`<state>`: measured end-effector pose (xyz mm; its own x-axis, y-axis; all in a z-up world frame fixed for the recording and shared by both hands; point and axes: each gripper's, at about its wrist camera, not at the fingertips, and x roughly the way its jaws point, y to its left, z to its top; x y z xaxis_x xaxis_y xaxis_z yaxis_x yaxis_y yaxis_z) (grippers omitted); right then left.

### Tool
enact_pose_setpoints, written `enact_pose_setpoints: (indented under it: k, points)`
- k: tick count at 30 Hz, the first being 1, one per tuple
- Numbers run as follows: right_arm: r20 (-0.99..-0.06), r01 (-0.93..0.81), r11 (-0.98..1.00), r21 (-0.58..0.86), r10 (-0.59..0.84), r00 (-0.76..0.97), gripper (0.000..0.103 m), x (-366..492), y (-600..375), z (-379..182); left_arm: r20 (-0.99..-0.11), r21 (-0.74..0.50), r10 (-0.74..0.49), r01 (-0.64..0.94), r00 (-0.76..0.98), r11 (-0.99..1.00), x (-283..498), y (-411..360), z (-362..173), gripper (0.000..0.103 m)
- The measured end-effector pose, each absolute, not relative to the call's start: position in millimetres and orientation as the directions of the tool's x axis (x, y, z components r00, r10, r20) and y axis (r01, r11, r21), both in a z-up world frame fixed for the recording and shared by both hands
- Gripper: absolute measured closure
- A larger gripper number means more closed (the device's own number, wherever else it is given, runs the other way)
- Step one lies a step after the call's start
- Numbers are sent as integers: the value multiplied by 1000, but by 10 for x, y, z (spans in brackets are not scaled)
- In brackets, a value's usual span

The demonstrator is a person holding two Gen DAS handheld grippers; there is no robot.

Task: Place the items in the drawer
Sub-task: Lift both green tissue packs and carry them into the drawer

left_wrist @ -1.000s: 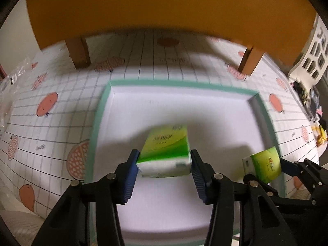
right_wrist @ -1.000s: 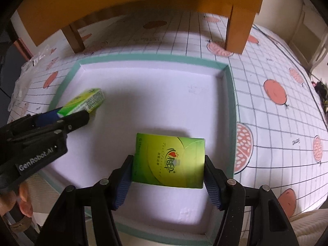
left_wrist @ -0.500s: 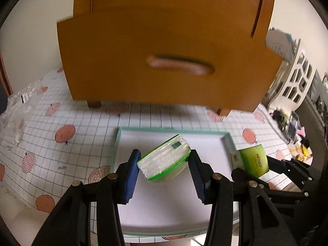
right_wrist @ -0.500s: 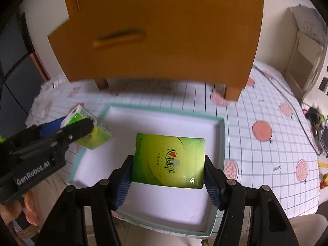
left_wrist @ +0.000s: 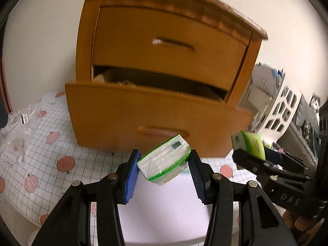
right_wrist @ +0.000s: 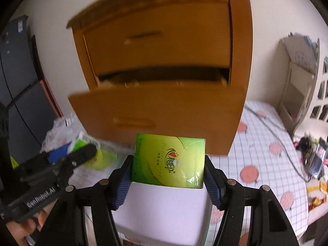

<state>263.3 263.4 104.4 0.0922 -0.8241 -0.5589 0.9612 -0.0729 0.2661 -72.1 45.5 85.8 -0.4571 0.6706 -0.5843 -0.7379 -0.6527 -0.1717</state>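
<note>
A small wooden cabinet stands ahead with its lower drawer (left_wrist: 155,110) pulled out and its upper drawer closed. My left gripper (left_wrist: 164,168) is shut on a tilted green-and-white tissue pack (left_wrist: 165,162), held in the air below the drawer front. My right gripper (right_wrist: 168,172) is shut on a second green tissue pack (right_wrist: 169,162), label up, in front of the same drawer (right_wrist: 160,110). Each gripper also shows in the other's view, the right gripper (left_wrist: 252,153) at right and the left gripper (right_wrist: 78,153) at left. Something pale lies inside the drawer, hard to make out.
A white tray (left_wrist: 164,211) with a green rim lies below both grippers on a grid-patterned cloth with red fruit prints (left_wrist: 41,155). A crumpled clear plastic bag (left_wrist: 16,131) lies at left. A white lattice rack (left_wrist: 280,110) stands at right. A hand (right_wrist: 18,229) holds the left gripper.
Both grippers have risen from the tray with their tissue packs and tipped up. The cabinet's open lower drawer and closed upper drawer have come into view.
</note>
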Motion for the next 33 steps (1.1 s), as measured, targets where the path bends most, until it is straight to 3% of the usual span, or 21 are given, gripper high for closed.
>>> enact_pose_setpoints:
  k: [19, 33]
  points:
    - [-496, 978, -51, 204, -866, 58, 36, 2466, 2152, 1709, -477, -141, 703, -744, -527, -653, -1230, 672, 1670, 54]
    - [-560, 979, -73, 191, -827, 47, 36, 2356, 1656, 1604, -537, -109, 663, -736, -522, -668, -1581, 984, 1581, 54]
